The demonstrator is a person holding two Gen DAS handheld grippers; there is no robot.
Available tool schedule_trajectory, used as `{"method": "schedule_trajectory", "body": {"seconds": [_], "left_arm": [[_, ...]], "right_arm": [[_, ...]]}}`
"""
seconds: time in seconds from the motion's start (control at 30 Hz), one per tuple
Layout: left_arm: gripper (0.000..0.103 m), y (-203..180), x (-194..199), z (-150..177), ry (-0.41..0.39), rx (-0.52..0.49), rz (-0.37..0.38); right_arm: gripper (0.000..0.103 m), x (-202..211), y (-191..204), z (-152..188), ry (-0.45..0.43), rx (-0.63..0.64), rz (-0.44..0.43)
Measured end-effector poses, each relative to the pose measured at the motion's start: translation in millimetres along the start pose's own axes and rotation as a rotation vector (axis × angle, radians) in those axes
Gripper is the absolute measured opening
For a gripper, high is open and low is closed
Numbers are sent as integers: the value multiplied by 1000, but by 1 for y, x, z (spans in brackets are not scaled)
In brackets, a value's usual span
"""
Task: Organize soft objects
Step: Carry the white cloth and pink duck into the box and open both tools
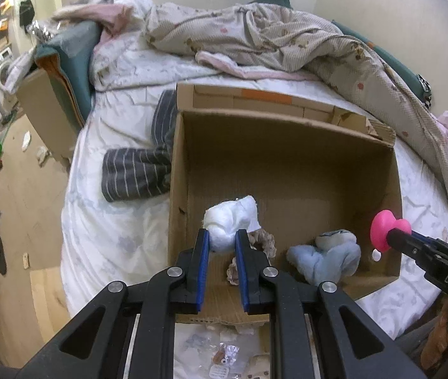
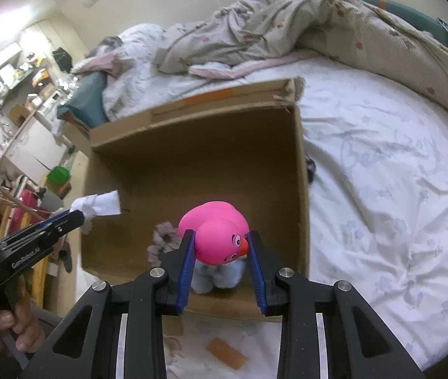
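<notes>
An open cardboard box (image 1: 287,145) (image 2: 198,145) stands on the bed. My left gripper (image 1: 222,237) is shut on a white soft cloth bundle (image 1: 230,221), held over the box's near left part; the same bundle (image 2: 97,205) shows at the left in the right wrist view. My right gripper (image 2: 220,240) is shut on a pink rubber duck (image 2: 217,233) above the box's near right side; the duck (image 1: 385,227) shows at the right edge of the box. Inside the box lie a light blue plush (image 1: 328,255) (image 2: 220,278) and a beige floral cloth (image 1: 261,240) (image 2: 163,237).
A grey striped cloth (image 1: 138,173) lies on the white sheet (image 2: 382,189) left of the box. A rumpled beige quilt (image 1: 287,41) and pillows cover the far side of the bed. A small orange block (image 2: 227,352) lies near the bed's front edge. Wooden floor (image 1: 18,189) lies to the left.
</notes>
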State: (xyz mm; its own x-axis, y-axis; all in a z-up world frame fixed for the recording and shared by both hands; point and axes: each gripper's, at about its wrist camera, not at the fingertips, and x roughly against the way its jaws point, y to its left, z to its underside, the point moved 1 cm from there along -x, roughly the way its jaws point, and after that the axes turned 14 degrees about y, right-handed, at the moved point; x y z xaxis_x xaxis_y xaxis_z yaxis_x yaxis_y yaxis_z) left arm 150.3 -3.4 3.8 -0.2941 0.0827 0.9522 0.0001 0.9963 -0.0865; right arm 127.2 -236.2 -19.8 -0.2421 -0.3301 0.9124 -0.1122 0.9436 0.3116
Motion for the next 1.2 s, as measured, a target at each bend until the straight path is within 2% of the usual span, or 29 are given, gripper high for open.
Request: {"method": "schedule_trajectory", "body": {"seconds": [0.2, 0.5, 1.03, 1.07, 1.13, 1.2], "left_arm": [[15, 0, -15, 1, 40, -9, 2], [16, -1, -15, 0, 29, -10, 17], [16, -7, -19, 3, 44, -24, 28], [16, -7, -18, 3, 42, -25, 28], [16, -7, -18, 3, 39, -27, 31], [17, -7, -18, 3, 42, -24, 30]], "right_arm": [[34, -14, 0, 0, 47, -20, 12], [34, -30, 4, 1, 101, -7, 26], [35, -33, 2, -2, 104, -34, 11], [36, -32, 1, -2, 102, -35, 11], [63, -30, 1, -2, 89, -40, 2], [64, -26, 2, -2, 63, -36, 0]]}}
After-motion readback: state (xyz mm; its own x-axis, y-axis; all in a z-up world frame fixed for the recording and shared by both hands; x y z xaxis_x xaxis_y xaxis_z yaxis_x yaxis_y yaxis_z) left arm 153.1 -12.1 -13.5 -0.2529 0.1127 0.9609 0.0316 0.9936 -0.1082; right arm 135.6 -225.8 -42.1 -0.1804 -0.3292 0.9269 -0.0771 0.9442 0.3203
